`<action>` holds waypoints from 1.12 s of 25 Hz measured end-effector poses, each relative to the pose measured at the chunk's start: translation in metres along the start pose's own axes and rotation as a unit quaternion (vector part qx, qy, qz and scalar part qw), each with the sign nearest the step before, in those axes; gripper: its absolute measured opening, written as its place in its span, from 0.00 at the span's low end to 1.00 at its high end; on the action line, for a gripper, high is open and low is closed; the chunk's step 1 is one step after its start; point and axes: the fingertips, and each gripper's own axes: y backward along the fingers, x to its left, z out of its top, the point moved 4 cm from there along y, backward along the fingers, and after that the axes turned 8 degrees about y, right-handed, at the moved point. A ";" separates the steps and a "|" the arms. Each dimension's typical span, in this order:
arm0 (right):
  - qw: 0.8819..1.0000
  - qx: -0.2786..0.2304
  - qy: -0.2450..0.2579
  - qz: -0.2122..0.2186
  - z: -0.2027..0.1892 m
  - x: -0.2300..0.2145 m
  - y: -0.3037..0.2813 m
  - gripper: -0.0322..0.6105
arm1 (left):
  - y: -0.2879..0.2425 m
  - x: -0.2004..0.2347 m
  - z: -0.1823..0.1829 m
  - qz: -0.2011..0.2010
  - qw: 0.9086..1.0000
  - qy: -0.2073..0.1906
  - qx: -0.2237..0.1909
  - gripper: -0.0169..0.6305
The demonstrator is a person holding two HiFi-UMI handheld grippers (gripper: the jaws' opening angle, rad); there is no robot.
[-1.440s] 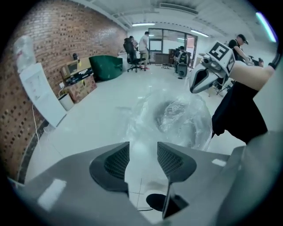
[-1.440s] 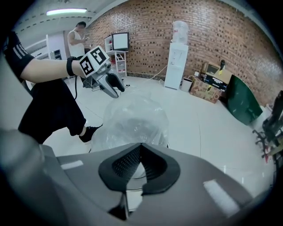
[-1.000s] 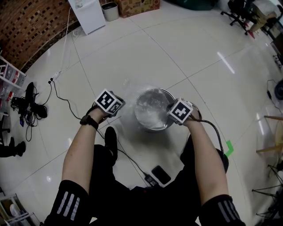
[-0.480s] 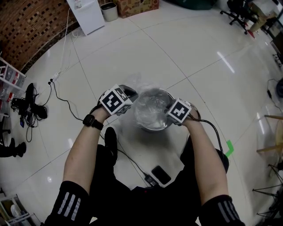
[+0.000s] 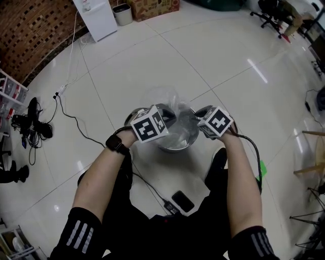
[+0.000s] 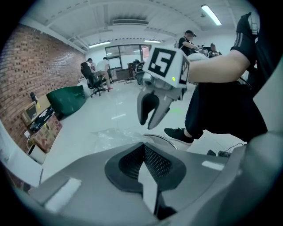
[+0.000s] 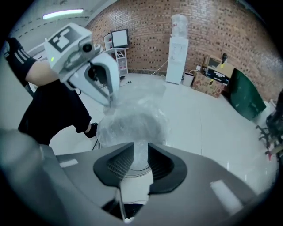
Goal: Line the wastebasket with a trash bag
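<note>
A round metal wastebasket (image 5: 175, 147) stands on the white tile floor between the person's feet. A clear trash bag (image 5: 162, 99) rises out of it in a crumpled bunch. My left gripper (image 5: 167, 112) hangs over the basket's left rim, shut on a pinch of the bag film; the right gripper view shows its tips (image 7: 109, 100) gripping the plastic (image 7: 132, 119). My right gripper (image 5: 200, 112) is above the right rim with its jaws opening. In the left gripper view it (image 6: 149, 119) hangs apart from the bag (image 6: 112, 132), with nothing between its fingers.
A phone (image 5: 185, 201) and a black cable (image 5: 147, 185) lie on the floor near the person's legs. A white dispenser (image 5: 99, 15), a small bin (image 5: 123, 12) and a cardboard box (image 5: 155, 6) stand at the far wall. Dark gear (image 5: 35, 119) lies at left.
My left gripper has swung right and up over the basket, pulling the bag film up with it. The right gripper has risen a little and its jaws have parted.
</note>
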 end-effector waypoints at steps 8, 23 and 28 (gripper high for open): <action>0.994 -0.088 -0.063 -0.001 0.009 -0.020 0.034 0.23 | -0.055 -0.059 -0.005 -0.062 0.993 -0.075 0.064 0.02; 0.987 -0.046 -0.139 0.060 -0.010 -0.001 -0.013 0.26 | -0.089 -0.097 -0.016 -0.082 0.983 -0.133 0.091 0.02; 0.992 -0.036 -0.117 0.044 -0.005 -0.001 -0.010 0.06 | -0.079 -0.094 -0.016 -0.083 0.983 -0.136 0.087 0.05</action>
